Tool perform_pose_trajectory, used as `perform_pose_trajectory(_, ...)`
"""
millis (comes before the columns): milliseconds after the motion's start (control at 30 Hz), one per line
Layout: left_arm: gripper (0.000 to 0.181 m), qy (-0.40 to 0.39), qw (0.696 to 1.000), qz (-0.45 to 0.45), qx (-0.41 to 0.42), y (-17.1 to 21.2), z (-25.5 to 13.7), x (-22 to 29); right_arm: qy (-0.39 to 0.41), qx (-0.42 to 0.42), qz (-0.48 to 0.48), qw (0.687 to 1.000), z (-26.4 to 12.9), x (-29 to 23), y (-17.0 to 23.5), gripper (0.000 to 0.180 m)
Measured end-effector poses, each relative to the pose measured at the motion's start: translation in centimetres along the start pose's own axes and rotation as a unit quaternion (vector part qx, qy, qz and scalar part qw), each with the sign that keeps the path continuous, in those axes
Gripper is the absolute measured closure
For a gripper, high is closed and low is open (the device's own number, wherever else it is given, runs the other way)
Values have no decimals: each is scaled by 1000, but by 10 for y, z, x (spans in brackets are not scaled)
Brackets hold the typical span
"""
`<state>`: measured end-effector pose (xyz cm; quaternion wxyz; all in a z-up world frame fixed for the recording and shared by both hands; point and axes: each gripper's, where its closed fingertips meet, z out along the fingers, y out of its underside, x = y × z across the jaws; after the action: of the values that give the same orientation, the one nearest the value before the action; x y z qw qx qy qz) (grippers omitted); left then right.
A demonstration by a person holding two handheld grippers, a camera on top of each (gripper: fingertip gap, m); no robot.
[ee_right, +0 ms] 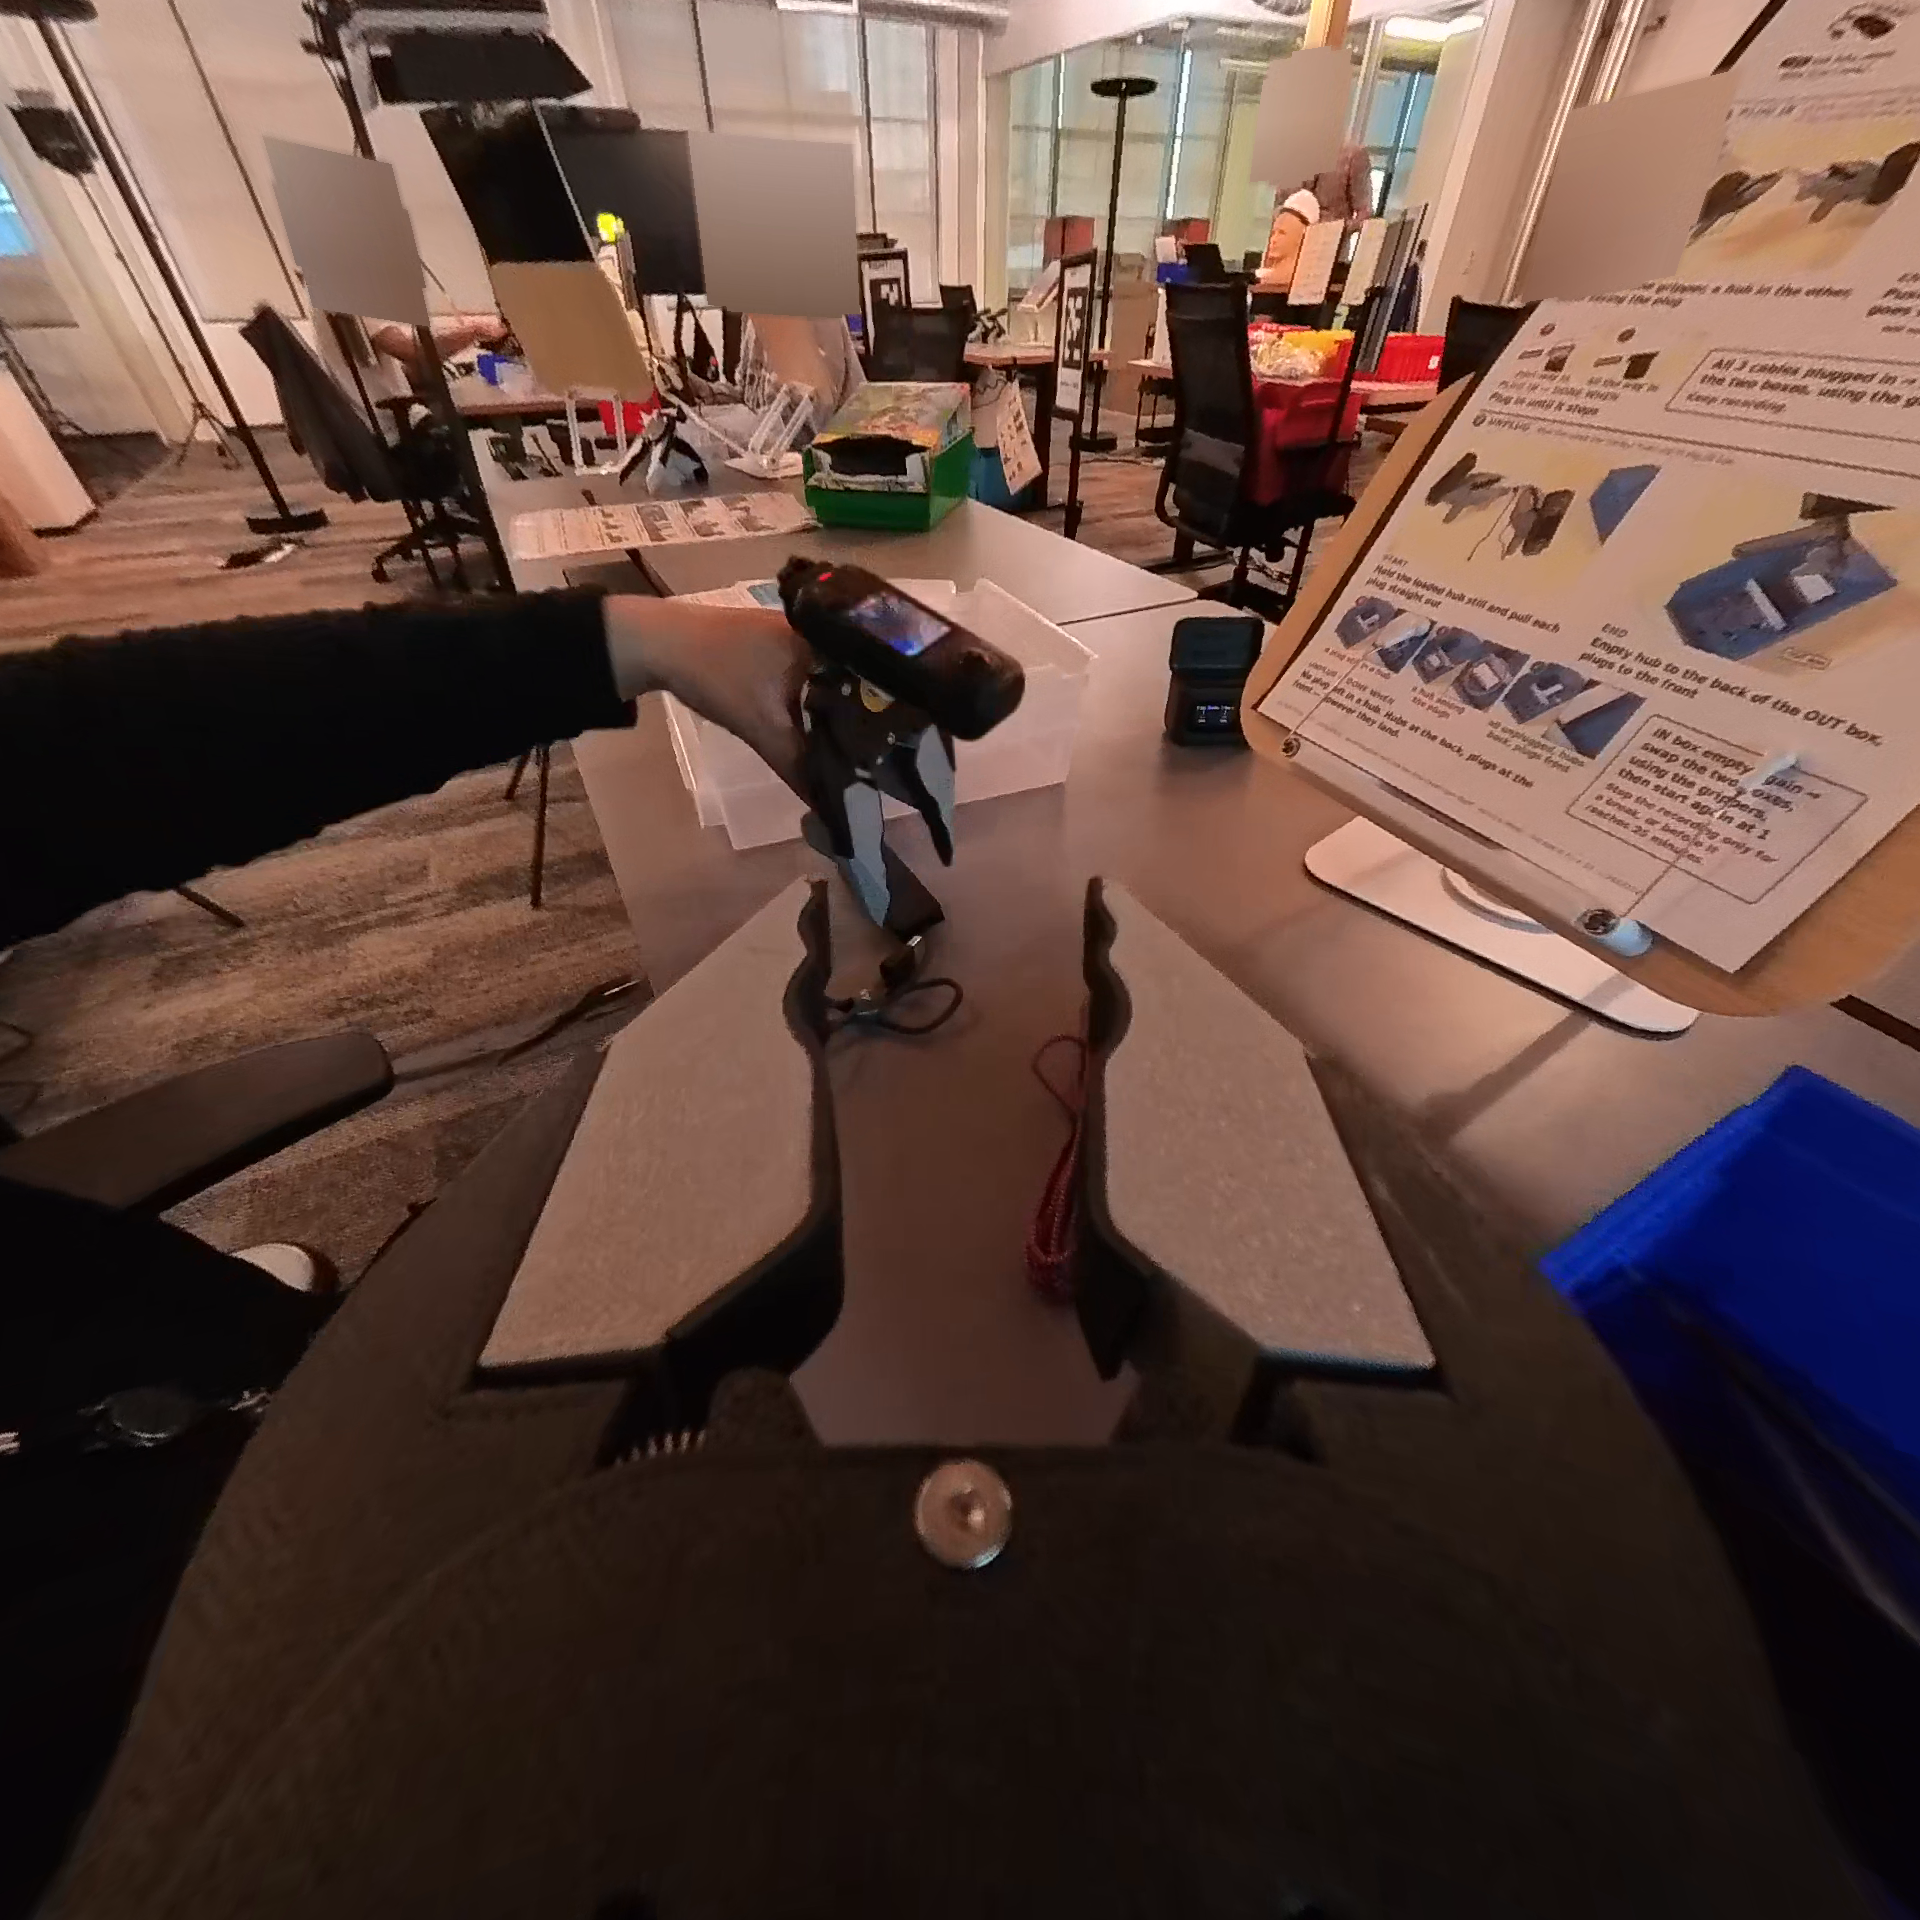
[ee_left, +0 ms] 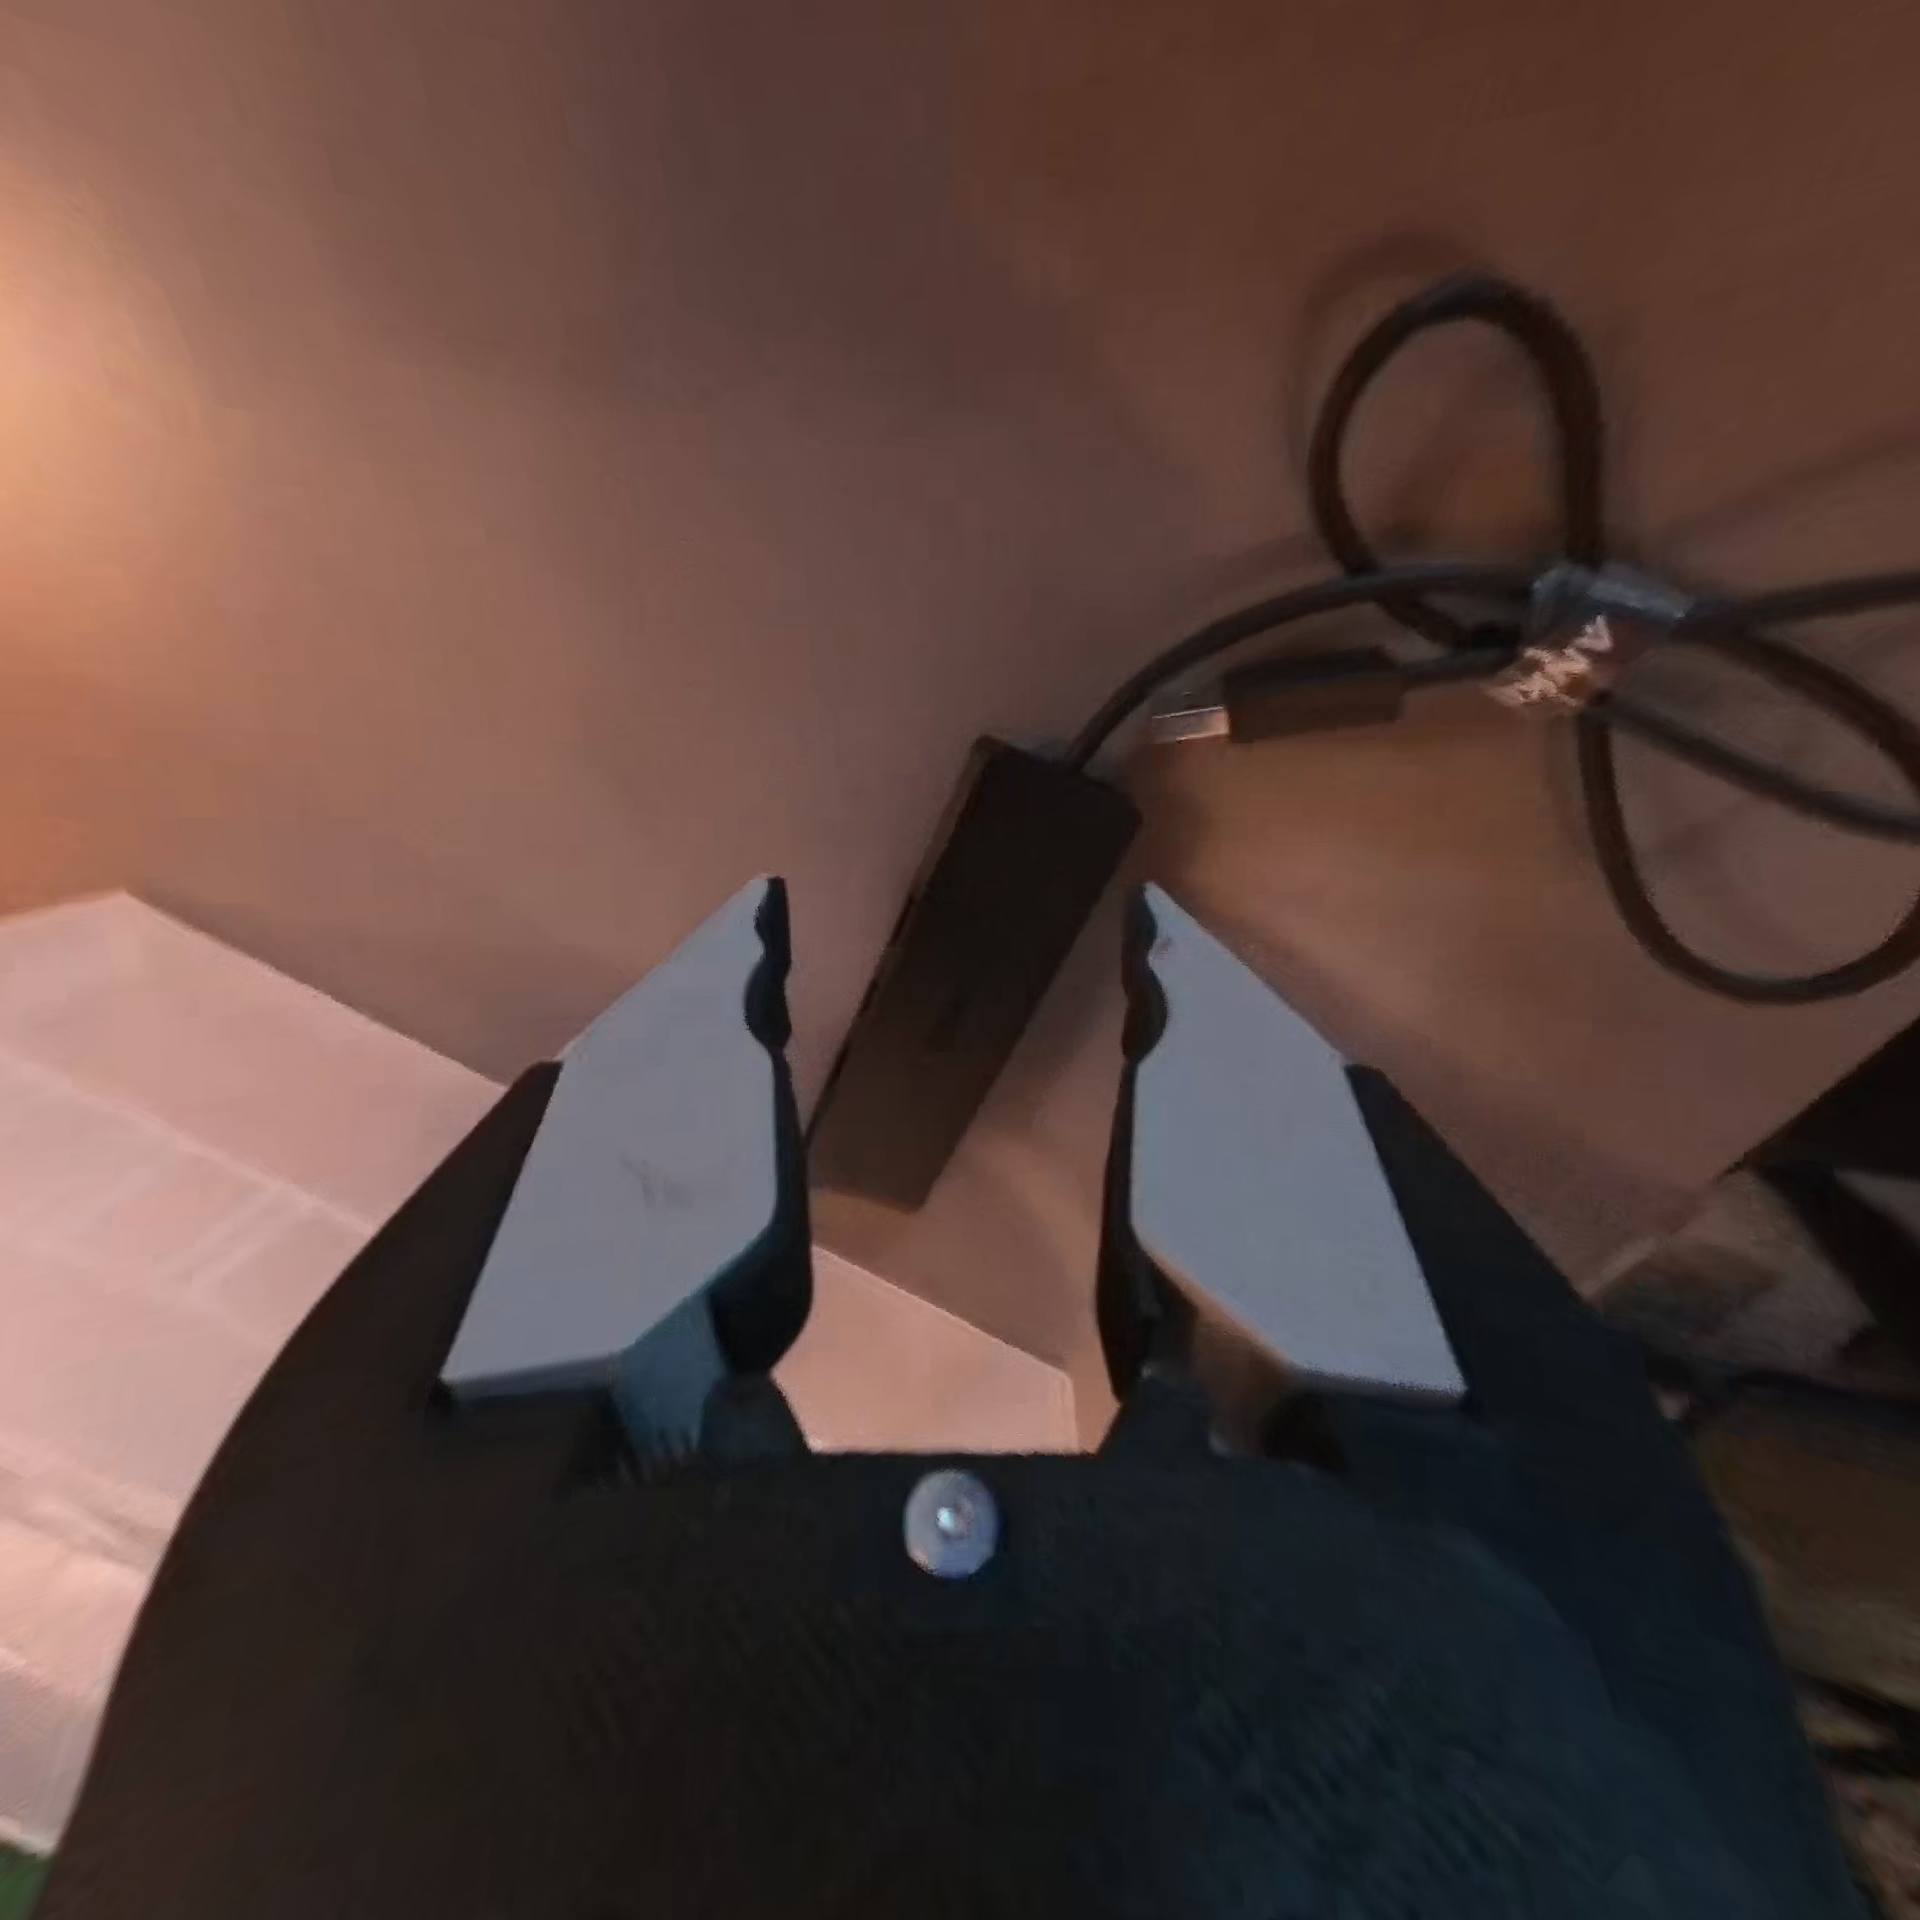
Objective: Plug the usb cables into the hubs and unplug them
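Left gripper (ee_left: pixel 956 914): jaws spread, empty, poised over black hub (ee_left: pixel 971 987) lying on table (ee_left: pixel 623 520). Bundled cable (ee_left: pixel 1455 665), plug loose beside hub. Right gripper (ee_right: pixel 951 935): spread, empty; red cable (ee_right: pixel 1055 1195) below.

The left wrist view is dim and warm-toned, smeared with motion blur; an orange glow spreads from its left edge, and the dark cable (ee_left: pixel 1475 582) looks soft. The right wrist view is bright and evenly lit, windows (ee_right: pixel 1049 135) glowing behind, with straight lines bowing at the edges and the blue bin (ee_right: pixel 1787 1299) blurred.
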<state>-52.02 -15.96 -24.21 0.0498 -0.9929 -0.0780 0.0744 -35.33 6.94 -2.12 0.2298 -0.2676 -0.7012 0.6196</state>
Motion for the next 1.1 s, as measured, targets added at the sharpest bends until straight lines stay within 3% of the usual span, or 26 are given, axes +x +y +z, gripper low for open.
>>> perform_pose_trajectory(100,127,19,998,51,-12,-2,4,6,-4,-2,3,1000,3,0,2,133)
perform_pose_trajectory(167,148,43,997,62,-2,-4,5,13,-6,-3,2,1000,3,-1,2,133)
perform_pose_trajectory(200,148,34,997,71,-2,-4,5,11,-8,-2,2,1000,4,-3,2,133)
perform_pose_trajectory(300,149,-124,985,117,-25,2,1,-17,-23,2,9,1000,8,-10,2,133)
perform_pose_trajectory(400,149,-296,945,140,-7,-6,-20,-31,-69,1,30,997,27,-29,8,135)
perform_pose_trajectory(500,149,-446,875,169,82,-32,-64,-16,-112,-39,37,992,60,-48,33,134)
perform_pose_trajectory(600,150,-583,760,246,147,-53,-117,19,-138,-77,49,986,90,-60,59,137)
perform_pose_trajectory(667,149,-638,693,291,171,-63,-141,46,-147,-89,55,984,105,-65,68,138)
perform_pose_trajectory(700,149,-644,680,301,178,-67,-146,56,-143,-89,53,984,111,-64,70,139)
perform_pose_trajectory(833,150,-652,662,305,207,-76,-159,74,-150,-84,16,985,132,-79,71,131)
perform_pose_trajectory(1033,149,-637,677,287,231,-81,-152,81,-28,-53,-74,995,159,-52,58,130)
perform_pose_trajectory(1100,149,-637,677,291,228,-80,-146,82,-34,-55,-93,994,166,-53,59,135)
